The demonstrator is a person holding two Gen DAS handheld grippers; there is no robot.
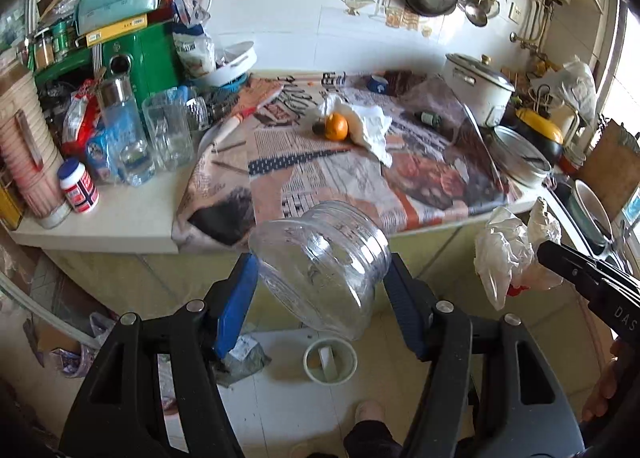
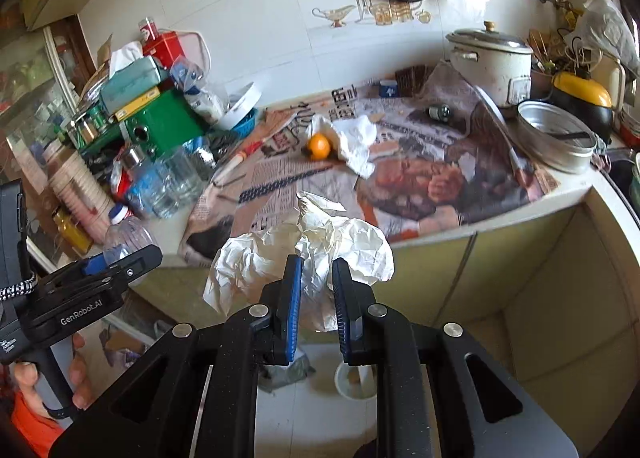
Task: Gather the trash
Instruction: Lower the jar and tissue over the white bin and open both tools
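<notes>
A newspaper-covered tabletop [image 1: 420,194] fills the kitchen scene, an orange [image 1: 336,126] and a crumpled tissue [image 1: 372,130] lying near its centre. At six o'clock in the left wrist view, the left gripper [image 1: 320,278] clamps a clear plastic jar [image 1: 320,266] above the floor. The right gripper [image 2: 316,290], at six o'clock in its own view, pinches a wad of crumpled white paper [image 2: 304,254] off the tabletop's front edge.

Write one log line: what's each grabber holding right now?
left gripper: shut on jar | right gripper: shut on paper | both off the counter
</notes>
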